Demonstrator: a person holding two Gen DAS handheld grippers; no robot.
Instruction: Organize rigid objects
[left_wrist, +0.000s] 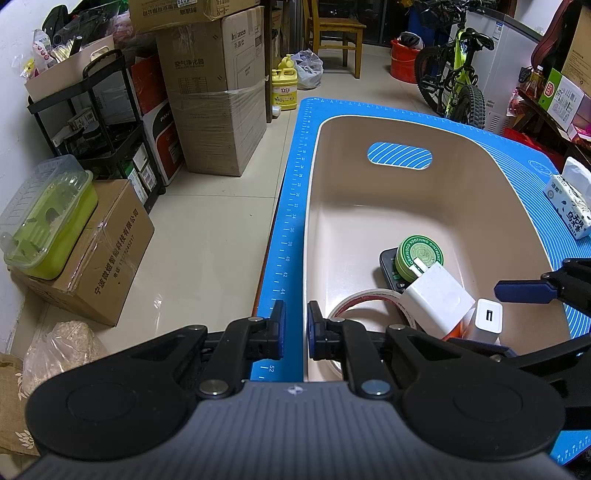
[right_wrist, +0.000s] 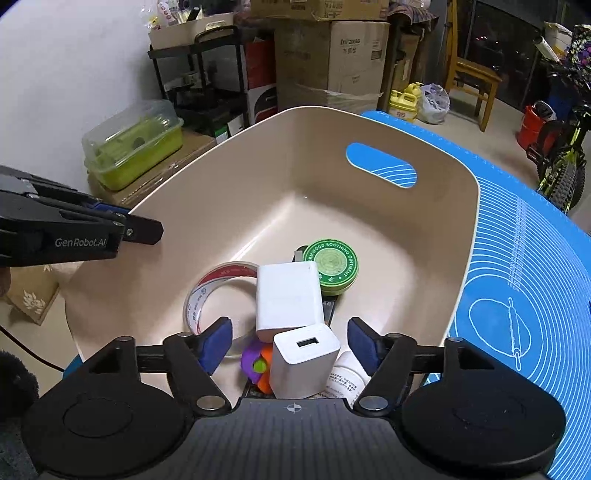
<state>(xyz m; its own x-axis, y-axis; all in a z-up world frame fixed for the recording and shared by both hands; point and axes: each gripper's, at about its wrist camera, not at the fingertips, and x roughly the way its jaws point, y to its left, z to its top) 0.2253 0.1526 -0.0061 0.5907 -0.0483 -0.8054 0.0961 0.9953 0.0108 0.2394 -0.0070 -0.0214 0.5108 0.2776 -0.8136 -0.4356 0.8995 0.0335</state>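
Observation:
A beige bin (left_wrist: 498, 206) (right_wrist: 258, 177) stands on a blue mat (left_wrist: 369, 107) (right_wrist: 524, 258). In it lie a green ointment tin (left_wrist: 419, 258) (right_wrist: 330, 266), a large white charger (left_wrist: 437, 299) (right_wrist: 288, 295), a small white USB charger (left_wrist: 487, 319) (right_wrist: 304, 363), a tape roll (left_wrist: 364, 299) (right_wrist: 221, 291), a purple and orange toy (right_wrist: 256, 363), a white tube (right_wrist: 349, 373) and a dark remote (left_wrist: 388, 266). My left gripper (left_wrist: 296, 328) grips the bin's left rim. My right gripper (right_wrist: 290, 341) is open above the small charger, not touching it.
A tissue pack (left_wrist: 570, 201) lies on the mat at right. Left of the table stand cardboard boxes (left_wrist: 214, 110), a black shelf (left_wrist: 92, 122) and a green container (left_wrist: 48, 229). A bicycle (left_wrist: 454, 74), a chair (left_wrist: 332, 29) and a red bucket (left_wrist: 404, 59) stand behind.

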